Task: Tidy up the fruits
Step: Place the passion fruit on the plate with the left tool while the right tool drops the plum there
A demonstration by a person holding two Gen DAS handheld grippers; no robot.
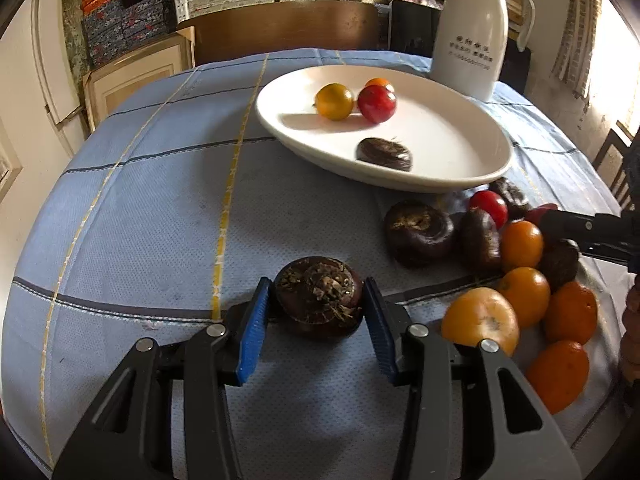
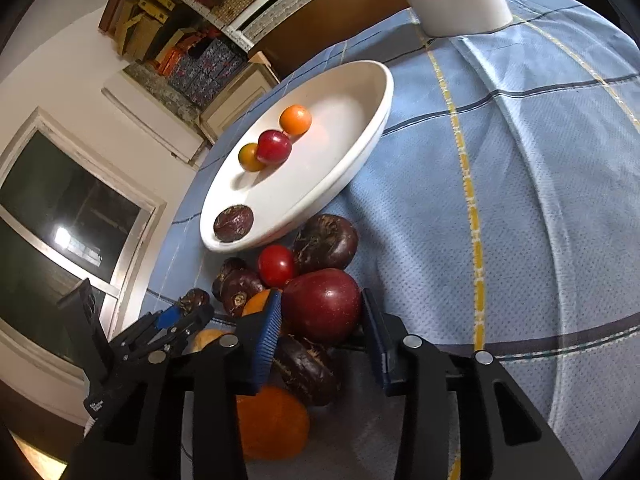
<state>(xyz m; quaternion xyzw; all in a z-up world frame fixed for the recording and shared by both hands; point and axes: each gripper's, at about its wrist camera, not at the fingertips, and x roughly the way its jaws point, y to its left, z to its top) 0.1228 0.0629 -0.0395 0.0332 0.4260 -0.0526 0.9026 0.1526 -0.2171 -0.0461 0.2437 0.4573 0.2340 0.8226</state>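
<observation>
Left wrist view: left claw (image 1: 318, 306) clenched on a dark water chestnut (image 1: 319, 298) resting on the desk (image 1: 160, 200), near the white plate (image 1: 472, 178).
Right wrist view: right claw (image 2: 322, 314) clamped around a dark red plum (image 2: 322, 304) atop the fruit pile (image 2: 280, 280) beside the plate.
Slip risk: the chestnut is round and flaky, so it may squirt from the blue pads.
Pile risk: lifting the plum may nudge the red tomato (image 2: 276, 266) and the oranges, which could roll.
Plate risk: its rim sits just beside the pile; a low carry could clip it.
Open room: bare cloth left of the plate; the white jug (image 1: 470, 36) crowds the far side.
</observation>
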